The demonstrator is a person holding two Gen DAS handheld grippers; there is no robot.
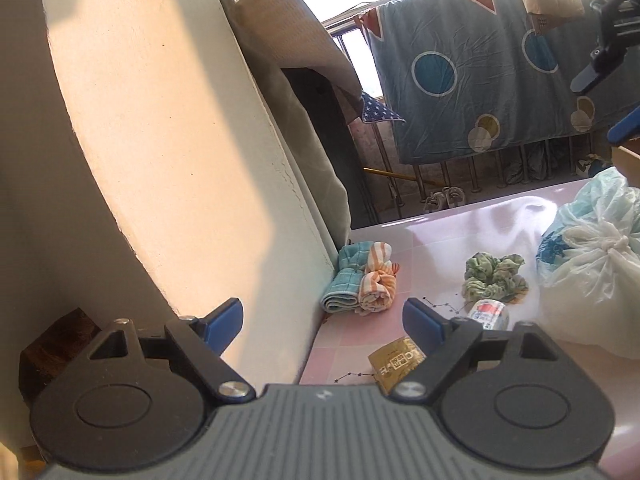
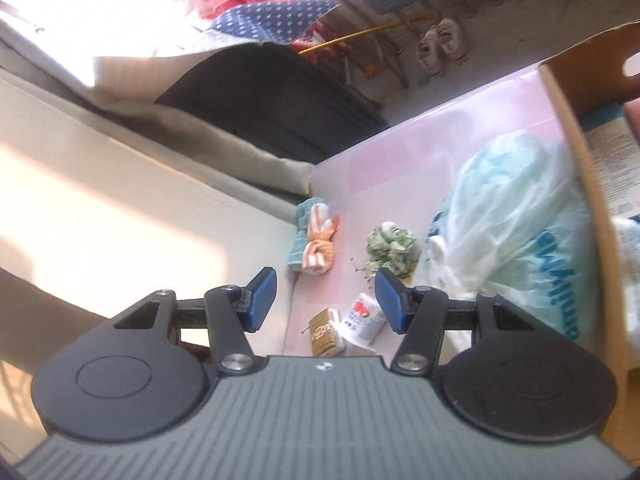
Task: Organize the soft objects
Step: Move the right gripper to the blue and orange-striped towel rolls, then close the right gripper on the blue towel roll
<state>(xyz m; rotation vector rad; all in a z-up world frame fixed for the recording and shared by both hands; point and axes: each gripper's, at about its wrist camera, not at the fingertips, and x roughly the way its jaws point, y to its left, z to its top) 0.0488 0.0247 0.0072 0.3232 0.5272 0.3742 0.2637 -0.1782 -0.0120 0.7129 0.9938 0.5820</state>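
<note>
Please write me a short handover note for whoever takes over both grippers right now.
Left gripper: jaws open, empty, hovering over the pink table edge by the wall.
Right gripper: jaws open, empty, raised above the table.
Soft things: teal towel roll and orange-striped towel roll lie side by side, touching, against the wall. Green crumpled cloth lies loose mid-table, next to the plastic bags.
Also near: gold packet and a small white pack.
Done: two towels look rolled and placed.
Left: the green cloth appears unsorted; likely next to pick up.
</note>
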